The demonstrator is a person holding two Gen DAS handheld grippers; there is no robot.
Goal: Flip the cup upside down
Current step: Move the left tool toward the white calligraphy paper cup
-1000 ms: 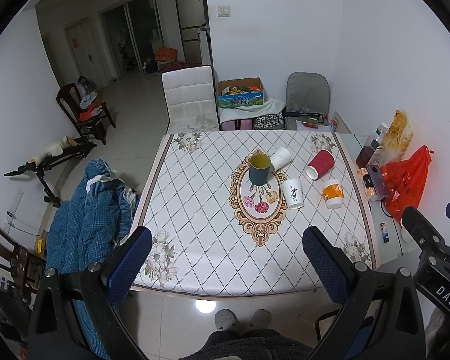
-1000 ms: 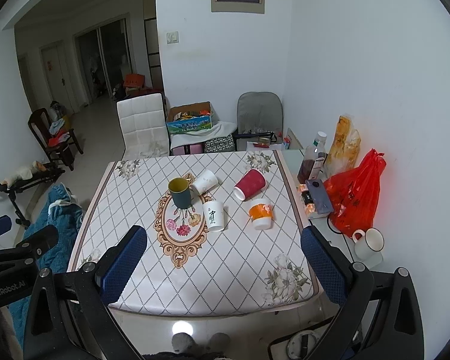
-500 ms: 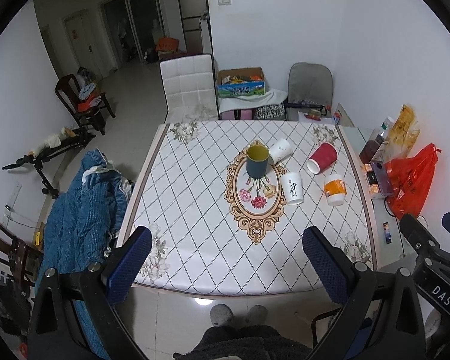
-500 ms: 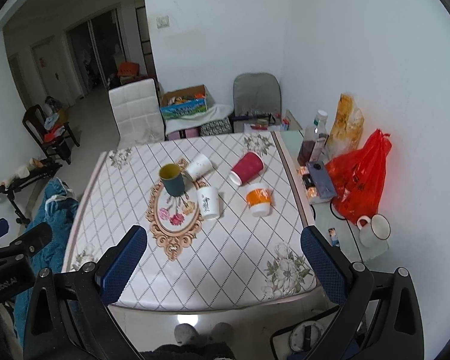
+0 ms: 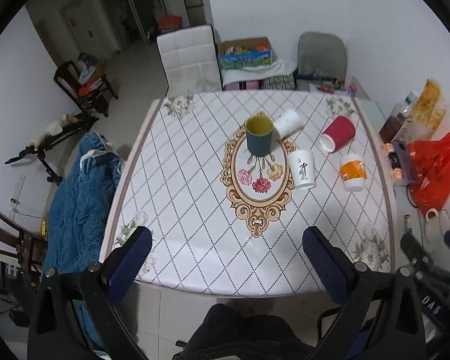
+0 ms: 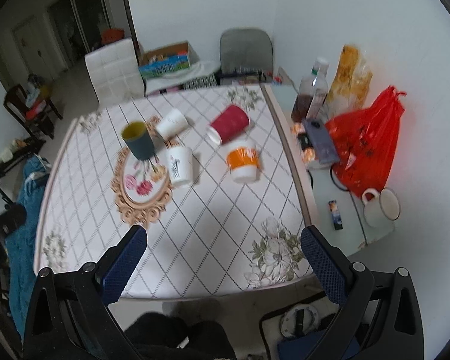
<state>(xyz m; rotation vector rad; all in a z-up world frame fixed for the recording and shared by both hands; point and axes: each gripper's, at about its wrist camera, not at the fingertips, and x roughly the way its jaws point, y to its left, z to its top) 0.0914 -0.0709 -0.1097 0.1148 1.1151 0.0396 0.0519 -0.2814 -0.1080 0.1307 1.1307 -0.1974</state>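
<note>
Several cups sit on the patterned table (image 5: 195, 210). A dark blue cup with a yellow inside (image 5: 259, 134) (image 6: 138, 139) stands upright. A plain white cup (image 5: 288, 122) (image 6: 171, 123) and a red cup (image 5: 338, 133) (image 6: 229, 123) lie on their sides. A white cup with black writing (image 5: 302, 168) (image 6: 180, 165) and an orange-banded white cup (image 5: 352, 172) (image 6: 243, 160) stand rim down. My left gripper (image 5: 226, 250) and right gripper (image 6: 223, 250) are open and empty, above the table's near edge, far from the cups.
A side table on the right holds a red plastic bag (image 6: 366, 144), a bottle (image 6: 310, 93), a snack bag (image 6: 349, 81) and a white mug (image 6: 381, 207). A white chair (image 5: 189, 57) stands behind the table. A blue blanket (image 5: 78, 189) hangs at the left.
Both grippers have moved forward and down toward the table, so the cups look larger. The right view has shifted and is blurred by motion. The cups have not moved.
</note>
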